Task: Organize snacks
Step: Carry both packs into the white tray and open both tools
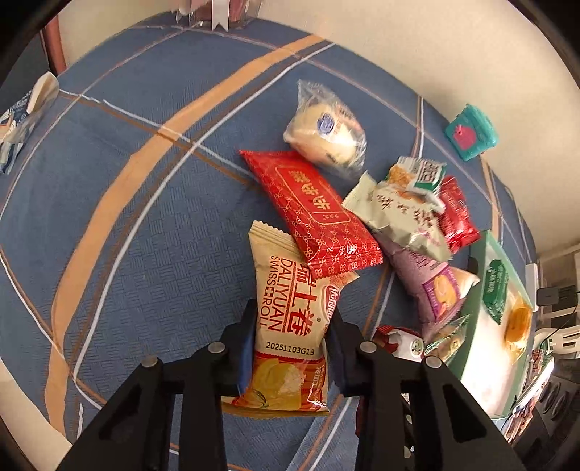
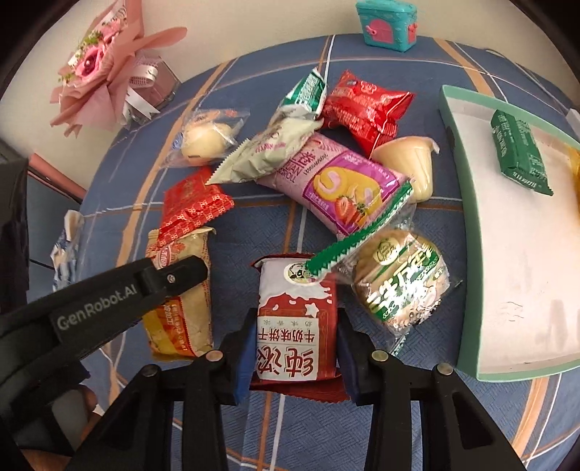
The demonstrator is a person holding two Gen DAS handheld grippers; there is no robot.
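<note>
My left gripper (image 1: 291,322) is shut on a beige Swiss roll packet (image 1: 288,319); its far end lies under a long red packet (image 1: 311,213). The left gripper also shows in the right wrist view (image 2: 181,271), over the same beige packet (image 2: 188,308). My right gripper (image 2: 293,322) is shut on a red and white milk biscuit packet (image 2: 293,326). A pile of snacks lies beyond: a pink strawberry roll packet (image 2: 337,184), a green-wrapped round cake (image 2: 402,279), a pale green packet (image 2: 272,152), a red packet (image 2: 366,105) and a clear-wrapped bun (image 2: 203,137).
A teal-rimmed tray (image 2: 467,224) at the right holds a dark green packet (image 2: 518,152). A teal toy chest (image 2: 388,21) stands at the table's far edge. A pink bouquet (image 2: 105,65) stands at the back left. A blue and white wrapper (image 2: 65,250) lies at the left edge.
</note>
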